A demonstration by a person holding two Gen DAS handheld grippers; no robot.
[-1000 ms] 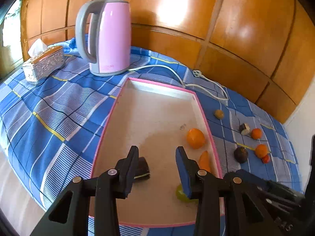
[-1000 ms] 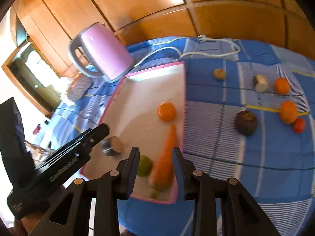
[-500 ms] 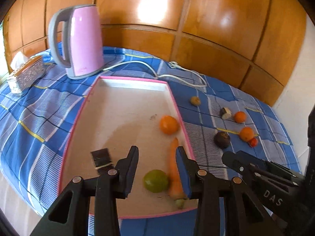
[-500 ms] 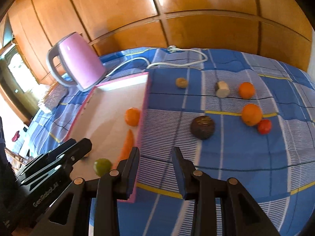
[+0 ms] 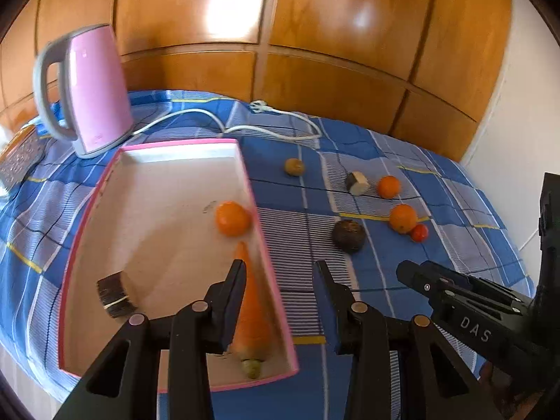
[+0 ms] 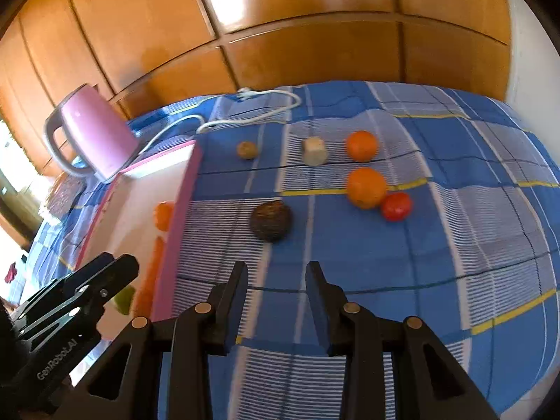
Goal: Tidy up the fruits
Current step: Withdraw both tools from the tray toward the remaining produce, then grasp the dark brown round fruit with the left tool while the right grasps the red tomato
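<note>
Lying loose on a blue checked cloth (image 6: 455, 245), two oranges (image 6: 365, 187), a tomato (image 6: 396, 206) and a dark round fruit (image 6: 270, 220) sit beside a pink-rimmed tray (image 5: 269, 269) holding a carrot (image 5: 252, 315). Left gripper (image 5: 278, 301) and right gripper (image 6: 276, 301) hover, fingers narrowly parted, empty.

Three oranges: one (image 5: 232, 218) in the pink tray (image 5: 182, 145), two on the cloth, the farther one (image 5: 388, 187) and the nearer one (image 5: 403, 218), right of frame. One carrot (image 5: 253, 311), one tomato (image 5: 419, 232), one kettle (image 5: 87, 91) upper left, one dark round fruit (image 5: 349, 235), one small brownish fruit (image 5: 294, 167).
</note>
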